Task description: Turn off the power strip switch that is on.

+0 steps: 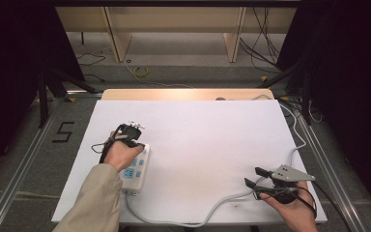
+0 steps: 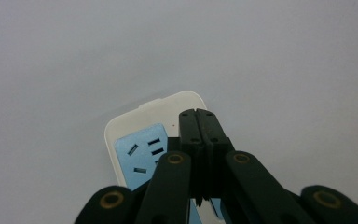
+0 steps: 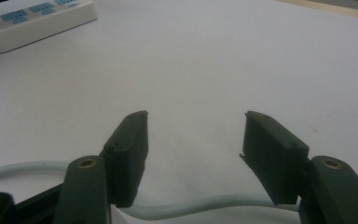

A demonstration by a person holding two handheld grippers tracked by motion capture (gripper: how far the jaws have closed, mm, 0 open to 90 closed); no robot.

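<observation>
Where grey floor flanks the table, a taped "5".

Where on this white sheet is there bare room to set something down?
The middle and far part of the white sheet are bare, between the power strip and the right gripper. The near edge is crowded: the cord snakes along it. The left gripper sits over the strip.

Glaring softly off the white table under overhead light, darkening toward both side edges, blurring the near black jaws in both gripper views.
</observation>
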